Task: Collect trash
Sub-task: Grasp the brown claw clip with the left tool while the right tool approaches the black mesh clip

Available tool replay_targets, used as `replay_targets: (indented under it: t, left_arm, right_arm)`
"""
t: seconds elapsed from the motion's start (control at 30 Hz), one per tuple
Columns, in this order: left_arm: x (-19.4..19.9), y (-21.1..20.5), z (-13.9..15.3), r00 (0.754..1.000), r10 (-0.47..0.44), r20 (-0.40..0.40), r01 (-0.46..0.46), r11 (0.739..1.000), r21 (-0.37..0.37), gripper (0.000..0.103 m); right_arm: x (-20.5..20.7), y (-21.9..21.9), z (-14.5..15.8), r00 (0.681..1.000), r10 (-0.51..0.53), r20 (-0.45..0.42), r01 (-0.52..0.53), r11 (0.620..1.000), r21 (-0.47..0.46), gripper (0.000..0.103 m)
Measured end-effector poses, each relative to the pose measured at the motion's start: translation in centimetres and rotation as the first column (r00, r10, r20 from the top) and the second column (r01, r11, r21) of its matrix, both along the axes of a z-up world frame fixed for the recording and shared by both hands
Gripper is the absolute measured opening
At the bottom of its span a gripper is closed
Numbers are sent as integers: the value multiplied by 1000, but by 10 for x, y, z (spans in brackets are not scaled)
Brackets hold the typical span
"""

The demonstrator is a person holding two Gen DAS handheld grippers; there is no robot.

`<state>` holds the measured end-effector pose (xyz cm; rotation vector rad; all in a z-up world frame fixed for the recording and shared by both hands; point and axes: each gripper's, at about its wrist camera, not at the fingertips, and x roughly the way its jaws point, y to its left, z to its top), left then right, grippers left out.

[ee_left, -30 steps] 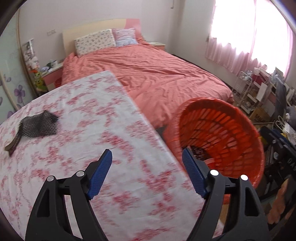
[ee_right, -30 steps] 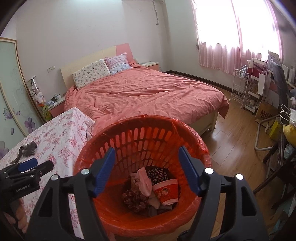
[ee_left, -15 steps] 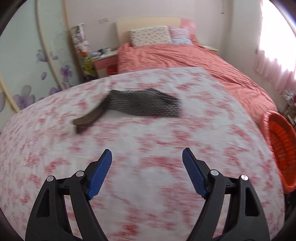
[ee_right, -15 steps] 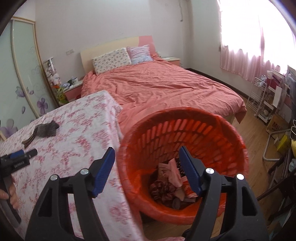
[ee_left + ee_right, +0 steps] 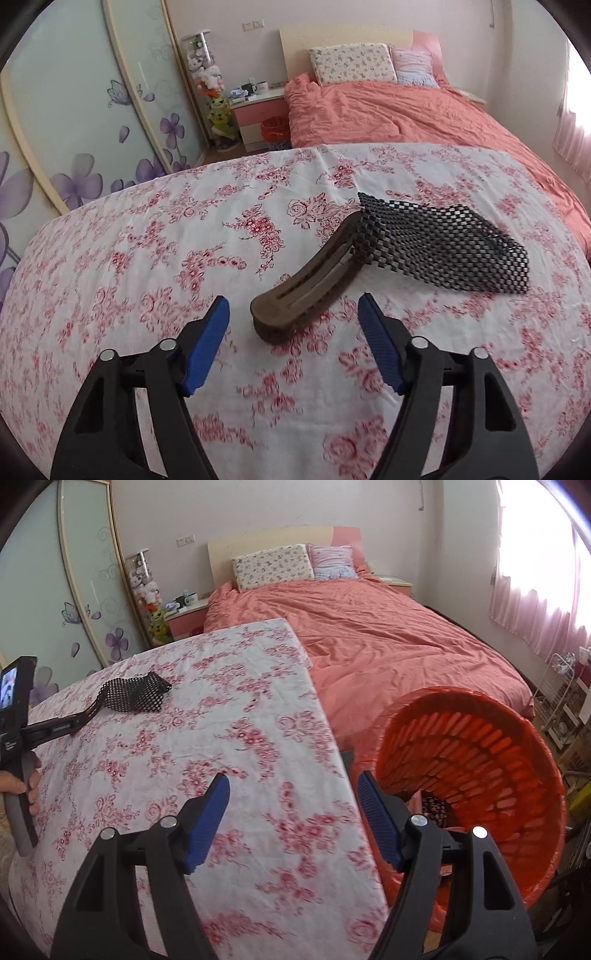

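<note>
I judge the step in hand to be the reach for one piece of trash on the table: my left gripper (image 5: 293,314) hangs just short of the brown hair clip (image 5: 308,284), jaws spread wide and empty, the clip's near end lying in line with the gap between them; a black mesh net (image 5: 439,247) is fixed to its far end and trails away to the right over the flowered tablecloth (image 5: 147,266). The next move calls for sliding forward until the clip sits between the pads, closing across its narrow body, then lifting so the net comes with it; my right gripper (image 5: 293,794) is likewise parted and holds nothing, poised over the table's edge beside the orange basket (image 5: 517,760), which already has scraps at its bottom. Nothing lies between claw and clip; the bed (image 5: 388,638) stands behind, well apart.
</note>
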<state>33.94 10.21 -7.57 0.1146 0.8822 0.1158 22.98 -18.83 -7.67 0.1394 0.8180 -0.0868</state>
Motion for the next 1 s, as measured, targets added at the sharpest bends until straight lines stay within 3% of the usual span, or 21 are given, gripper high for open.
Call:
replay_targets:
  t: [0.33, 0.67, 0.77, 1.0]
  left_arm:
    - [-1, 15, 0, 999, -40, -12, 39, 996, -85, 33]
    - [-40, 48, 3, 999, 18, -41, -23, 992, -122, 33]
    - [-34, 48, 2, 999, 26, -37, -31, 991, -133, 47]
    - [-31, 49, -6, 999, 39, -17, -40, 993, -108, 40]
  right_arm:
    - [20, 28, -5, 998, 52, -23, -52, 999, 9, 70]
    - [39, 67, -11, 992, 119, -40, -118, 993, 9, 70]
    - [52, 77, -12, 989, 139, -41, -138, 990, 26, 70]
    - [102, 101, -12, 986, 164, -44, -160, 984, 74, 70]
